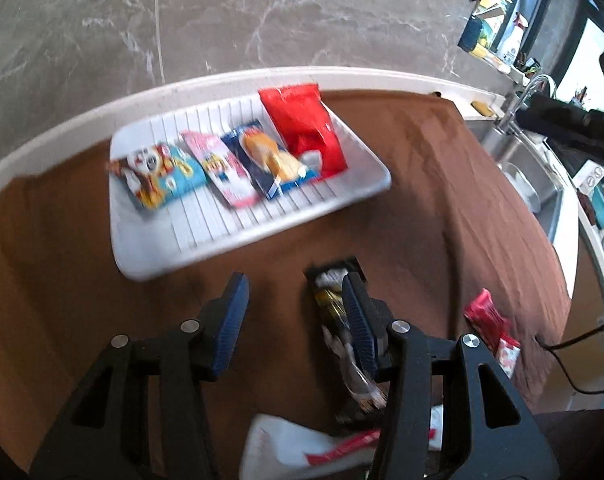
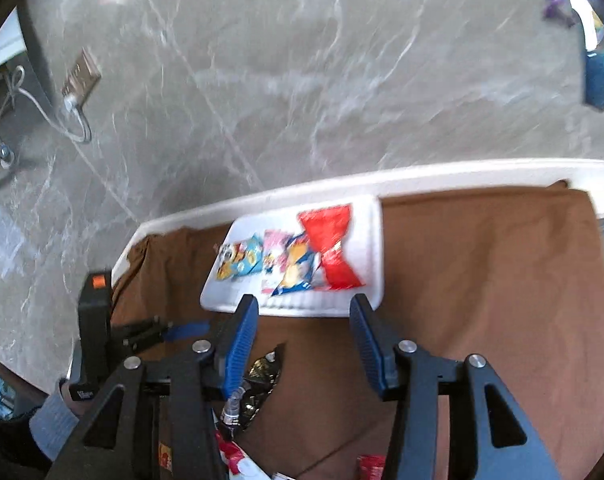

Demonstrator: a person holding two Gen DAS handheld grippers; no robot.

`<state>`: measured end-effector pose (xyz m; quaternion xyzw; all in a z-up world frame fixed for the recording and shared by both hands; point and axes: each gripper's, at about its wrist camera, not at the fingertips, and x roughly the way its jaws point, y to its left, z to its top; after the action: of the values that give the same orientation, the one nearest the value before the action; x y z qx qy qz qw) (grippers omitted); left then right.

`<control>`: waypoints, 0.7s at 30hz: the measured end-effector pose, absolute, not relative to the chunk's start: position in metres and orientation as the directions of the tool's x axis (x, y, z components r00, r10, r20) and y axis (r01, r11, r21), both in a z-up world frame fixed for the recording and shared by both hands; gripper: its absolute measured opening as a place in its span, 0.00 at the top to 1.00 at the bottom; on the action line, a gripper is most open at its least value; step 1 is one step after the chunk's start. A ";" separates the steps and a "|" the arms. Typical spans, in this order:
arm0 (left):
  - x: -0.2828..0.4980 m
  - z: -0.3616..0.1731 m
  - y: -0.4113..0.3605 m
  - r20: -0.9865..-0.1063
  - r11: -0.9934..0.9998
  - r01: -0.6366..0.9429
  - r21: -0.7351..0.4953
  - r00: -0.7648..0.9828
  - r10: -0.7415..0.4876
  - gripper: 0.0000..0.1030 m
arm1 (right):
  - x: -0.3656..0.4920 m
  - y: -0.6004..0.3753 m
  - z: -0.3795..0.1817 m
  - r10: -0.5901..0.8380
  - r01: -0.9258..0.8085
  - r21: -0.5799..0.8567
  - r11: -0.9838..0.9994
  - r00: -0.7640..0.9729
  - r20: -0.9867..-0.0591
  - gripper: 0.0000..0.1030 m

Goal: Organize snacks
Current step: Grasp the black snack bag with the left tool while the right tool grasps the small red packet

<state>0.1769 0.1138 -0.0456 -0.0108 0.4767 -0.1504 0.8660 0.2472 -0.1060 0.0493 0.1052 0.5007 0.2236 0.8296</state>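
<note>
A white ribbed tray [image 1: 238, 248] lies on a brown cloth [image 1: 422, 184] and holds a row of snack packs: a cartoon pack [image 1: 162, 172], a pink pack [image 1: 226, 172], a blue pack [image 1: 270, 156] and a red pack [image 1: 306, 128]. My left gripper [image 1: 294, 284] hovers open in front of the tray, nothing between its fingers. A dark foil pack [image 1: 334, 316] lies partly behind its right finger. My right gripper [image 2: 304, 304] is open too, higher up, framing the tray [image 2: 374, 240] with nothing in it. Below it lies the dark foil pack [image 2: 262, 380].
Loose packs lie near me: a red-white one [image 1: 490, 328] and a white-red one [image 1: 302, 448]. A sink [image 1: 522, 168] with a faucet [image 1: 534, 88] is on the right. A marble wall carries a socket with a cable [image 2: 78, 76]. A person's grey sleeve [image 2: 50, 420] shows at the left.
</note>
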 end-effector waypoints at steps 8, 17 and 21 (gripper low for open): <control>0.152 -0.044 0.104 -0.843 0.958 0.263 -0.113 0.485 -0.233 0.55 | 0.211 -0.135 0.068 0.350 -0.278 0.244 0.929 0.449 -0.822 0.41; 0.148 -0.063 0.086 -0.878 0.952 0.292 -0.092 0.428 -0.216 0.55 | 0.157 -0.127 -0.019 0.223 -0.325 0.144 0.935 0.223 -0.949 0.41; 0.151 -0.074 0.080 -0.895 0.951 0.301 -0.069 0.403 -0.193 0.55 | 0.145 -0.125 -0.047 0.202 -0.328 0.138 0.935 0.169 -0.965 0.41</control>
<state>0.1505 0.0804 -0.0740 0.0514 0.5262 -0.1476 0.8359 0.1452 -0.1252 -0.0472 -0.0505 0.6207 0.1735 0.7630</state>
